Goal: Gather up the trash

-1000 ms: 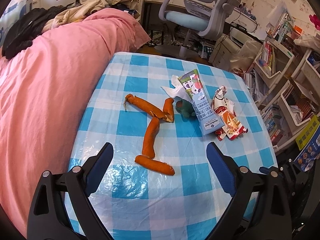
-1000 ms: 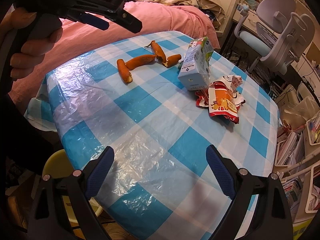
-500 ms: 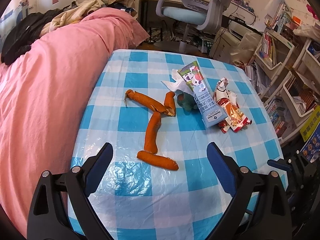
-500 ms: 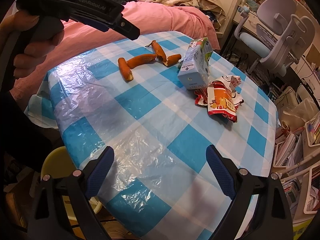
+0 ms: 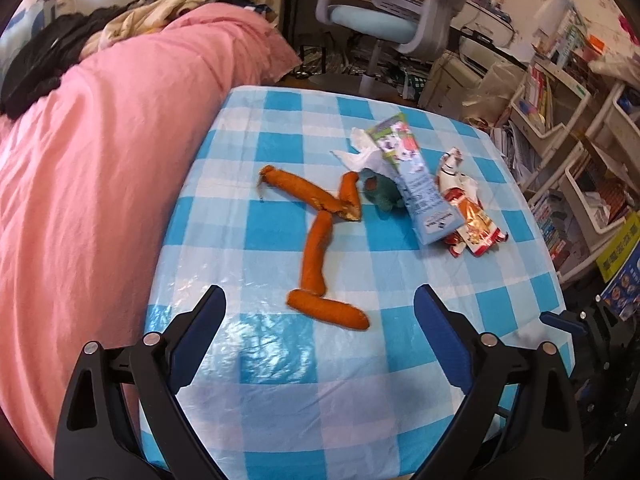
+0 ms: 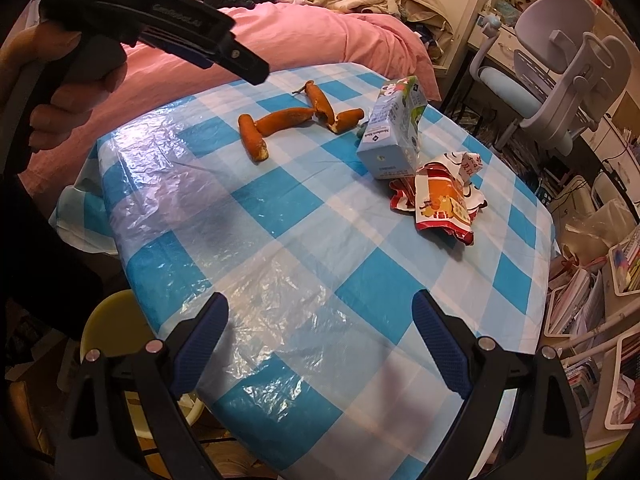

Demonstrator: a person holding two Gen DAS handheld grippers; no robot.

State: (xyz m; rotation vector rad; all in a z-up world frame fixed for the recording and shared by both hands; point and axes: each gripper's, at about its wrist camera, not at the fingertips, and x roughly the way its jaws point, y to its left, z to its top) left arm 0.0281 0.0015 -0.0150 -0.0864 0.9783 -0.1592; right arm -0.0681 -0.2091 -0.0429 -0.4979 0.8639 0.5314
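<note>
Two hand-held grippers are hovering over the checked surface (image 5: 280, 412), both with their jaws spread wide and nothing between them. The left hand-held gripper (image 5: 320, 320) is sitting just short of the nearest orange peel strip (image 5: 328, 314), which is lying between its fingertips in the left wrist view; that framing suggests this strip is the first thing to be picked up. The other peel strips (image 5: 316, 256) are trailing away from it toward the middle of the surface, ending beside a small dark green lump (image 5: 380, 194). A milk carton (image 5: 416, 188) is lying on its side next to that, partly over a white tissue (image 5: 356, 154) and touching a crumpled red snack wrapper (image 5: 468, 216). The trash is probably gathered centrally so either side can reach it.

In the right wrist view, a hand (image 6: 60, 92) is gripping the left tool's handle, holding it above the surface edge near the pink bed (image 6: 312, 40) and pointing it slightly downward. The right hand-held gripper (image 6: 320, 340) is waiting at the near corner, well apart from the wrapper. A yellow bin (image 6: 108, 324) is showing below the surface edge, likely the destination.
</note>
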